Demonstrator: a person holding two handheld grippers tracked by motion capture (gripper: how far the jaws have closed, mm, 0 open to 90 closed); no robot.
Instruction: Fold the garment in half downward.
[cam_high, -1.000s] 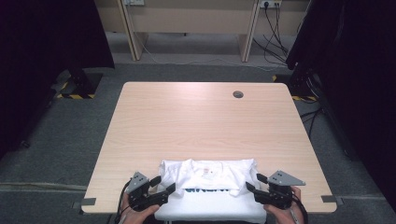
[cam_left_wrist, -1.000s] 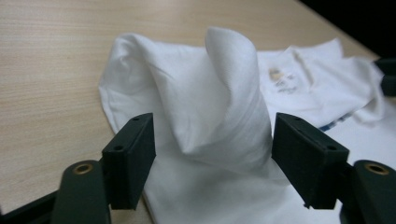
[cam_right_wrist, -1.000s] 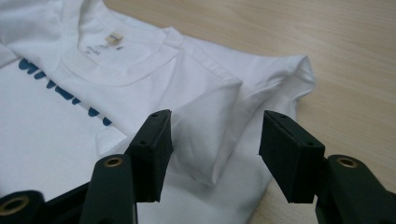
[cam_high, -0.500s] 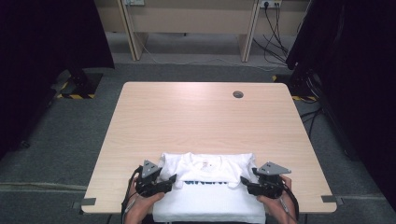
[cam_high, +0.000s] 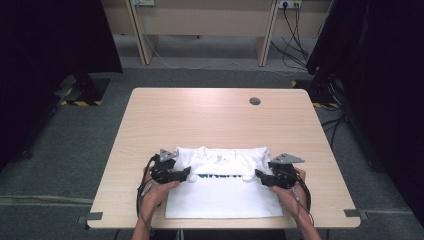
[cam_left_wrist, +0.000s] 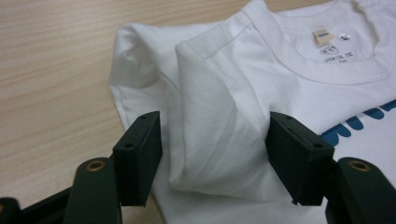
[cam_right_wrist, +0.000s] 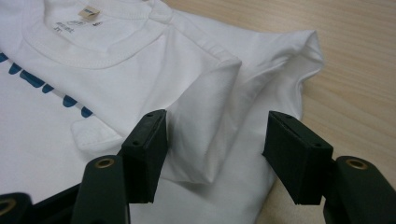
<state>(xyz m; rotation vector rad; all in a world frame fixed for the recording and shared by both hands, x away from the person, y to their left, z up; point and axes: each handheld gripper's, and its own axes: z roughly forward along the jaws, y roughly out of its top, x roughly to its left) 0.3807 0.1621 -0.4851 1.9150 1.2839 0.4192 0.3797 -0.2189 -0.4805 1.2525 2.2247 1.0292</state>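
A white T-shirt (cam_high: 222, 197) with blue lettering lies flat at the table's near edge, collar away from the person. Its two sleeves are folded in over the chest. My left gripper (cam_high: 187, 174) is open at the shirt's left shoulder, and its jaws stand either side of the folded left sleeve (cam_left_wrist: 210, 116) without pinching it. My right gripper (cam_high: 259, 176) is open at the right shoulder, and its jaws straddle the folded right sleeve (cam_right_wrist: 210, 107) the same way. The left gripper (cam_left_wrist: 215, 163) and right gripper (cam_right_wrist: 215, 158) both rest low against the cloth.
The wooden table (cam_high: 220, 120) is bare beyond the shirt, apart from a round cable port (cam_high: 255, 101) at the far right. Dark curtains and a bench with cables stand beyond the table. The person's forearms enter from the bottom edge.
Both grippers have moved away from the person and slightly inward along the shirt's sides. The sleeves now lie folded over the chest, so the shirt looks narrower.
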